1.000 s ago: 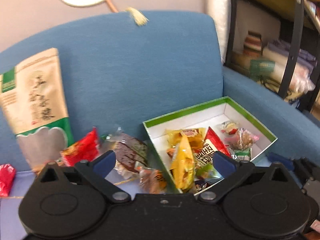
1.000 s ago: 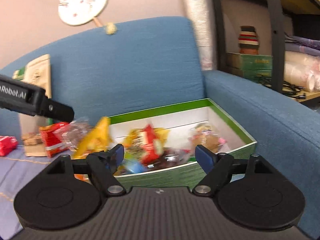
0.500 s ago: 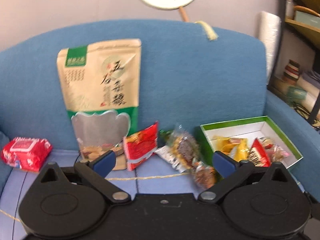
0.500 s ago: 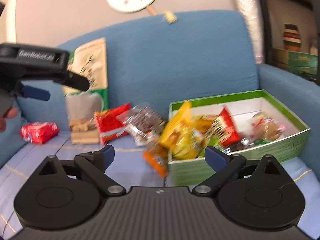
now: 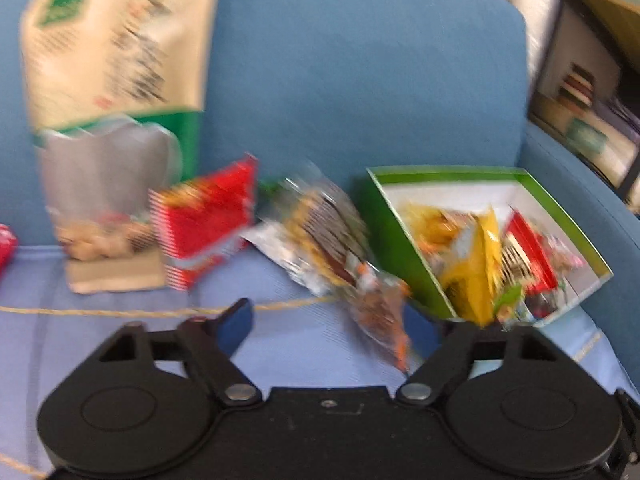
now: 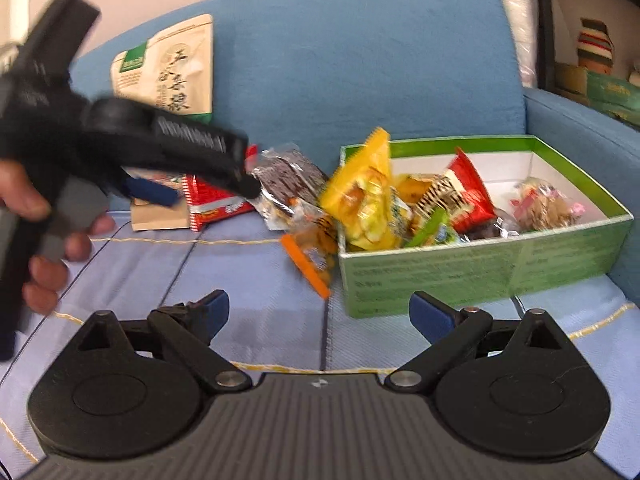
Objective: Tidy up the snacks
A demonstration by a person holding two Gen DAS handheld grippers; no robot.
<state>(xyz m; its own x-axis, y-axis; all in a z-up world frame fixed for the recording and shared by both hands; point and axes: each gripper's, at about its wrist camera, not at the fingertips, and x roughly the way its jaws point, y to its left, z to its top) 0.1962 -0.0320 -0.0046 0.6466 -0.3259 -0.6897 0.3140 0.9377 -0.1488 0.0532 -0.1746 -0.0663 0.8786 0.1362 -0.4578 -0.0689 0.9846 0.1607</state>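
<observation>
A green box (image 5: 400,240) (image 6: 480,272) with several snack packets in it sits on the blue sofa seat. A yellow packet (image 6: 364,196) leans over its left rim. Left of the box lie a clear orange-edged packet (image 5: 380,308) (image 6: 312,252), a dark packet (image 5: 320,224) (image 6: 292,176) and a red packet (image 5: 208,224) (image 6: 216,204). My left gripper (image 5: 344,326) (image 6: 200,188) hangs low over these loose packets. Its jaws are closing; the orange-edged packet lies between them by the right finger, with no pad seen pressing on it. My right gripper (image 6: 324,316) is open over bare seat.
A tall tan and green snack bag (image 5: 116,60) (image 6: 168,68) leans on the sofa back at the left. Another red packet (image 5: 6,244) shows at the far left edge. The sofa arm (image 6: 580,128) and a shelf unit (image 5: 592,80) stand to the right. A hand (image 6: 40,240) holds the left gripper.
The left gripper has dropped toward the seat and the loose packets, and its jaws have narrowed. The right gripper has come lower and nearer the seat, still open.
</observation>
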